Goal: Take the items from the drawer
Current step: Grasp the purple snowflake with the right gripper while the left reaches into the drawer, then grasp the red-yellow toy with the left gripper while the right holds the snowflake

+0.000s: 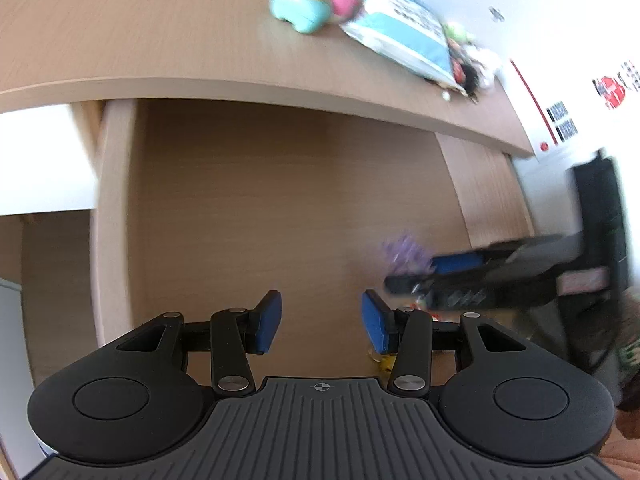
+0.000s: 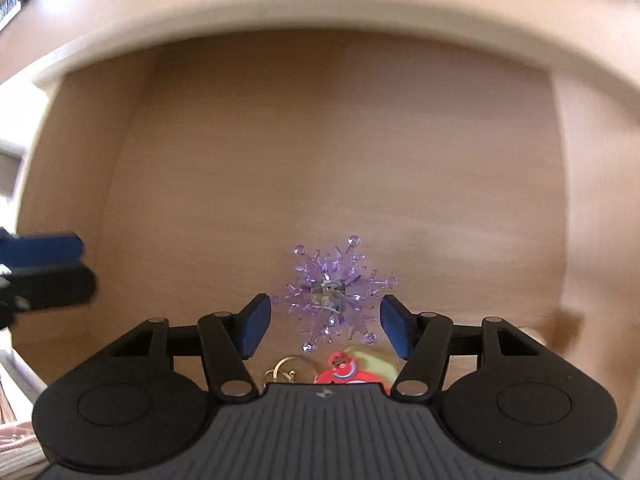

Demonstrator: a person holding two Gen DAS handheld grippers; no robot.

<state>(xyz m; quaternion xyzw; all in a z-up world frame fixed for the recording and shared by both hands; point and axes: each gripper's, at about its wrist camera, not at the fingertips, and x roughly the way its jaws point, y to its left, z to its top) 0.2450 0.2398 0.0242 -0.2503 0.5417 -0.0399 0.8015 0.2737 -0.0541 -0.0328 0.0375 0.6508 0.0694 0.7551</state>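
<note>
A purple crystal snowflake [image 2: 334,294] with a small picture at its centre lies on the wooden floor of the open drawer [image 2: 320,152]. My right gripper [image 2: 325,330] points down over it. Its blue pads [image 2: 254,330] stand on either side of the snowflake, open and not pressing on it. Beside the snowflake lie a red keychain figure [image 2: 344,372] and a gold ring [image 2: 285,372]. My left gripper [image 1: 322,326] hangs open over bare drawer floor [image 1: 280,200], holding nothing. The left wrist view shows the snowflake [image 1: 404,254] blurred beside the right gripper [image 1: 460,276].
The desk top [image 1: 160,40] overhangs the drawer's back. On it lie a teal and pink toy [image 1: 308,0], a blue and white packet [image 1: 404,32] and small toys [image 1: 468,60]. Drawer side walls [image 2: 592,200] stand left and right. The left gripper [image 2: 44,268] shows at the left edge.
</note>
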